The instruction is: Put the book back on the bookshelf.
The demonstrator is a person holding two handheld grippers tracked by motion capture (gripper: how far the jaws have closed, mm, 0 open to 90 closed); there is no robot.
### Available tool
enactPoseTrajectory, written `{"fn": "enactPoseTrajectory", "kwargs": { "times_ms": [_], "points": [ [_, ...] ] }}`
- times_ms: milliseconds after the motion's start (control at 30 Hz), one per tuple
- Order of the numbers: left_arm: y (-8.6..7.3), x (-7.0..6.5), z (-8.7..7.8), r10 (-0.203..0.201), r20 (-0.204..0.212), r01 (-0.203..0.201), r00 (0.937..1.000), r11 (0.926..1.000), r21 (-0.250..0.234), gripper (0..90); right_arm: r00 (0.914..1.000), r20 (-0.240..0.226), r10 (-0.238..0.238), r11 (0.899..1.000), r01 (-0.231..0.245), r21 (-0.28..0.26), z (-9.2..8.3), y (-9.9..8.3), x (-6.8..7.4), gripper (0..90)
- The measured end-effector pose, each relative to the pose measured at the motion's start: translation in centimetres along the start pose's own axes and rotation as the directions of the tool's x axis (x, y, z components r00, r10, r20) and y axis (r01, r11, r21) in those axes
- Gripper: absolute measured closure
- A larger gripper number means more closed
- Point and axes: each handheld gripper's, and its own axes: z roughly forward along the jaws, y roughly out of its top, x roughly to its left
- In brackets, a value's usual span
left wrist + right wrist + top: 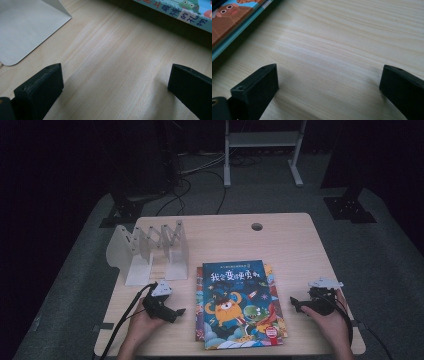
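- Stack of picture books (pixel 240 305) lies flat near the front-centre of the table, between the two grippers and touching neither.
- Left gripper (pixel 172 312) sits just left of the stack, in the person's left hand (pixel 145 325). Its jaws are spread wide w/ bare wood between them, holding nothing. In the left gripper view the stack edge (pixel 175 12) crosses the top right.
- Right gripper (pixel 297 305) sits right of the stack, in the right hand (pixel 330 320), a bit further from the books. Its jaws are also wide apart and empty. In the right gripper view a book corner (pixel 234 17) shows at top left.
- Top book: blue cover, orange one-eyed monster, green creature beside it, Chinese title in white and yellow. Books under it poke out slightly at the left and right edges (count unclear).
- White accordion-style book rack (pixel 150 252) stands behind the left gripper, at the table's back left; its base plate (pixel 27 27) shows in the left gripper view.
- Table (pixel 290 245) is light wood w/ a round cable hole (pixel 257 226) near the back edge.
- Room is dark: grey floor, cables, black stand feet, white frame legs (pixel 262 150) at the back.
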Motion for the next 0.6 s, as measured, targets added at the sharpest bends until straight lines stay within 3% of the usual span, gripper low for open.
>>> {"fn": "enactPoseTrajectory", "kwargs": {
  "times_ms": [233, 500, 600],
  "points": [
    [0.0, 0.0, 0.0, 0.0, 0.0, 0.0, 1.0, 1.0, 0.0, 0.0, 1.0, 0.001, 0.0, 1.0, 0.0, -0.001, 0.0, 0.1, 0.0, 1.7],
    [0.0, 0.0, 0.0, 0.004, 0.003, -0.004, 1.0, 1.0, 0.001, 0.0, 0.9999, 0.008, 0.009, 1.0, -0.009, -0.018, -0.5, 0.2, 0.1, 23.6],
    [0.0, 0.0, 0.0, 0.004, 0.005, -0.004, 1.0, 1.0, 0.0, 0.0, 0.9999, -0.004, 0.016, 0.999, -0.016, -0.029, -1.0, 0.8, 0.3, 24.6]
  ]
}}
